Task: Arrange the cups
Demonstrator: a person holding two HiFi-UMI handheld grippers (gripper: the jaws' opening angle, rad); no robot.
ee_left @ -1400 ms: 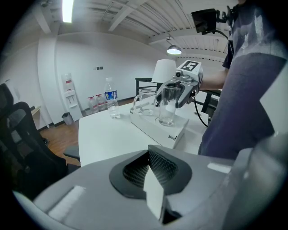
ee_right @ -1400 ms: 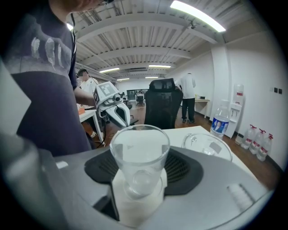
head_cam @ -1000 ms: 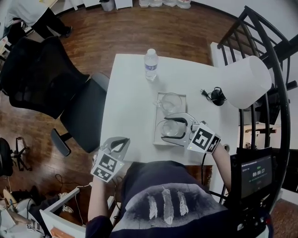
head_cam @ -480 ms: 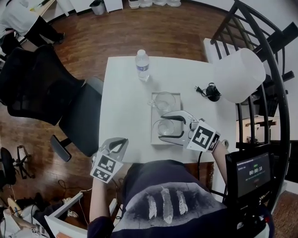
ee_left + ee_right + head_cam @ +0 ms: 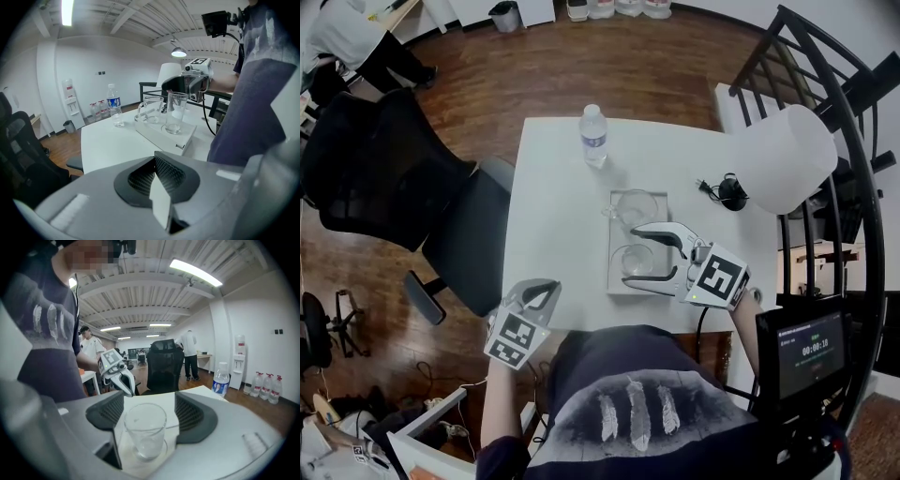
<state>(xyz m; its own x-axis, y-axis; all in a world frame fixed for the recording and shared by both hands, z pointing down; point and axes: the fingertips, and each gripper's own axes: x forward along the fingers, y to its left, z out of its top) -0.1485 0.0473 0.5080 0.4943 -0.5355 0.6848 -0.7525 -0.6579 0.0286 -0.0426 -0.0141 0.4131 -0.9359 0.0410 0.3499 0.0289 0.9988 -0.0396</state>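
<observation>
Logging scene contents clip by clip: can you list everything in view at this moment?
Table: one, white, centre.
Tray: one, white, table's near side.
Glass mug: one, clear, tray's far end.
Glass tumbler: one, clear, tray's near end.
Water bottle: one, clear, table's far edge.
Plug and cable: one, black, table's right side.
Lampshade: one, white, right of the table.
Office chair: one, black, left of the table.
Left gripper: one, grey, shut and empty, at the table's near edge.
Right gripper: one, grey, jaws just been opening, tumbler between them, pads clear of it.
</observation>
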